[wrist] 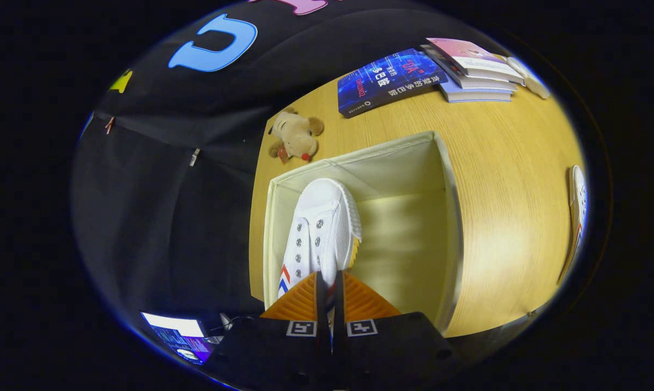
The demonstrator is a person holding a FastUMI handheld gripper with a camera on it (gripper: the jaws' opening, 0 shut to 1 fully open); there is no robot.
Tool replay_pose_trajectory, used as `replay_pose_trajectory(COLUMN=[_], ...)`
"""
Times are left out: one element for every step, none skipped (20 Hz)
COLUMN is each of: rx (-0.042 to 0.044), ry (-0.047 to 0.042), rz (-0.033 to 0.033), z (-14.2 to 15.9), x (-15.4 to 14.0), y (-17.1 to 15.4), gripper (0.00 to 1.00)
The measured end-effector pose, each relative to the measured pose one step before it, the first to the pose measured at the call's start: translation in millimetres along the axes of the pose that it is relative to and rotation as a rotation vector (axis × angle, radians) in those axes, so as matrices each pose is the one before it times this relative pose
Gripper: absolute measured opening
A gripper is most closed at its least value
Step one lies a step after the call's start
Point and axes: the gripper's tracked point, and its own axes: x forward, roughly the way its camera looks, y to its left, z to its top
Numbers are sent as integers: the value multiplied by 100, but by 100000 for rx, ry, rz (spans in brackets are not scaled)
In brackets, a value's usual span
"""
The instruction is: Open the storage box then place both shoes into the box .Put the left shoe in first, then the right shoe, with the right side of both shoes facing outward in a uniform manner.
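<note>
The wooden table (500, 179) spreads beyond and to the right of the jaws, its left edge meeting the black booth wall. On it, directly ahead of the jaws, stands the open storage box (446, 217), a cream fabric bin with upright walls and a pale bare floor showing on its right half. Its open top faces the camera, and its long walls run away from the jaws.

Inside the box, against its left wall, is a white shoe (321, 233). Its long axis runs straight away from the jaws, the rounded toe cap pointing to the far wall and the heel end coming back between the fingers. It is a white canvas sneaker with a ribbed white rubber rim, metal eyelets in two rows, a red and blue stripe mark on the side nearer the left wall, and a strip of yellowish sole showing along its right edge.

The gripper (329, 282) has its fingers drawn close together, both pressing on the heel end of the shoe, with only a thin slit between them.

Well off to the right of the jaws, the second shoe (577, 212) lies on the table, apart from the box.

Beyond the box lie a blue book (389, 81) and a stack of books (476, 70), and just past the box's far left corner sits a small plush toy (296, 136).
</note>
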Motion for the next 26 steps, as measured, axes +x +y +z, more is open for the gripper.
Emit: replay_pose_trajectory(rx=[84, 555, 438, 743, 1069, 691, 334, -254, -527, -710, 501, 1672, 3789, 2606, -24, -377, 51, 23, -235, -116, 157, 372, 124, -62, -477, -921], ry=[1059, 494, 564, 381, 376, 665, 527, 260, -161, 134, 172, -523, -1198, -1048, -875, -879, -688, -568, -538, -420, -757, -932, -1356, -1365, -1543, -1826], rz=[-447, 333, 286, 764, 623, 388, -258, -92, -237, -799, 816, 2506, 5531, 3422, 1319, 144, -111, -2, 151, 767, 899, 1491, 667, 89, 280, 132], z=[-221, -168, -242, -85, -133, -52, -29, -74, -78, 13, -6, 112, 675, 277, 600, 369, 123, 230, 177, 214, 242, 312, 431, 474, 580, 678], x=[290, 311, 177, 206, 163, 138, 148, -116, 198, -102, 29, -36, -416, 299, -561, -244, -156, -300, -314, -379, -459, -635, -782, -906, -1075, -1230], y=[-205, 75, -46, 71, 90, 48, -91, -4, -20, -336, 94, 396, 1309, 707, 278, -30, -238, -108, -96, 15, 20, 178, -6, -227, -208, -342], gripper=[5, 5, 7, 7, 7, 7, 7, 7, 10, 10, 11, 15, 20, 16, 19, 28, 36, 42, 46, 52, 65, 72, 79, 79, 79, 79])
